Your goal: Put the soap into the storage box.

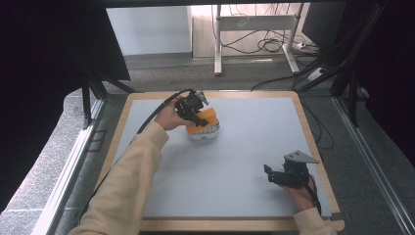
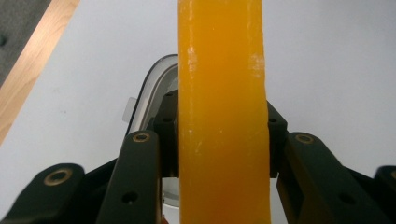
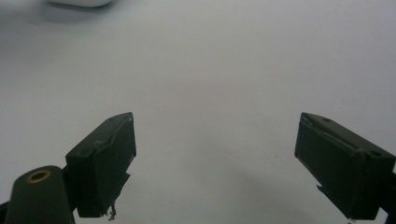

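High view: the left gripper (image 1: 199, 119) was at the far left-centre of the grey table (image 1: 254, 147), its jaws clamped on an orange block (image 1: 206, 117) held over a white container (image 1: 205, 134). Whether the block touched the container could not be told. The person's left hand (image 1: 171, 116) held the gripper from the left, and a black cable (image 1: 156, 111) trailed away from it.

Left gripper view: the orange block (image 2: 223, 116) stood upright between the two jaws, both pads pressed against its sides; the rim of the white container (image 2: 152, 88) showed behind it.

The right gripper (image 1: 268, 172) rested near the right edge of the table, well apart from the block. Right gripper view: the jaws stood wide apart above bare table (image 3: 210, 93), with nothing between them.
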The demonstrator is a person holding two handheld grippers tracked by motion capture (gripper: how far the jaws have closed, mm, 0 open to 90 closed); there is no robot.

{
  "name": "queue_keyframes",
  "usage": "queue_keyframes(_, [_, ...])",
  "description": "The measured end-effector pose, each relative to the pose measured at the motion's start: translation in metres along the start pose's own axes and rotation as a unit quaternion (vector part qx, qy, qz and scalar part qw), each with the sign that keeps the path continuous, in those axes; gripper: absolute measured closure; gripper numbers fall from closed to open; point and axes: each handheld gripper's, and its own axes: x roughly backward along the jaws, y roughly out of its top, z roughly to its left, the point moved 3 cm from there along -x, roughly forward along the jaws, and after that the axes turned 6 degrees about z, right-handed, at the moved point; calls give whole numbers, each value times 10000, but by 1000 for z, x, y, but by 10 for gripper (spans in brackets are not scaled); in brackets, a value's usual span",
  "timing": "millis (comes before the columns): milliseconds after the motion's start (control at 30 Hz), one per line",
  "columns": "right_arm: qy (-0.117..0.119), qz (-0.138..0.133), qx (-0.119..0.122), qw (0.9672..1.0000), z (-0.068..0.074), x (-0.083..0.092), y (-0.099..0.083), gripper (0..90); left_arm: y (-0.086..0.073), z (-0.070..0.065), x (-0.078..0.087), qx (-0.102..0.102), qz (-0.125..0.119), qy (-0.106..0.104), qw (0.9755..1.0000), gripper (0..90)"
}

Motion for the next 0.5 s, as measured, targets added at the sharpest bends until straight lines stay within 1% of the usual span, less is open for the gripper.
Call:
queue_keyframes(100, [-13,-5,6,10000,0,0,0,129,2,3,0,-15,18,0,10000,621])
queue_keyframes(167, [-14,-3,2,10000,0,0,0,129,4,5,-2,-63,51,19,10000,621])
queue_keyframes(233, [-19,-2,-3,10000,0,1,0,129,7,8,-5,-116,90,-22,9999,621])
queue_keyframes(300, [-16,-3,3,10000,-1,1,0,129,7,10,-9,-152,135,-70,9998,621])
queue_keyframes(367, [-16,-4,4,10000,-1,1,0,129,7,12,-13,-199,212,-75,9995,621])
queue_keyframes(433, [-24,-4,-3,10000,-1,1,-1,129,7,15,-17,-199,288,-84,9994,621])
queue_keyframes(467, [-33,-2,-8,10000,-1,1,-1,129,7,19,-24,-176,338,-120,9992,621])
queue_keyframes(500, [-33,-2,-8,10000,-1,1,-1,129,7,19,-24,-176,338,-120,9992,621])
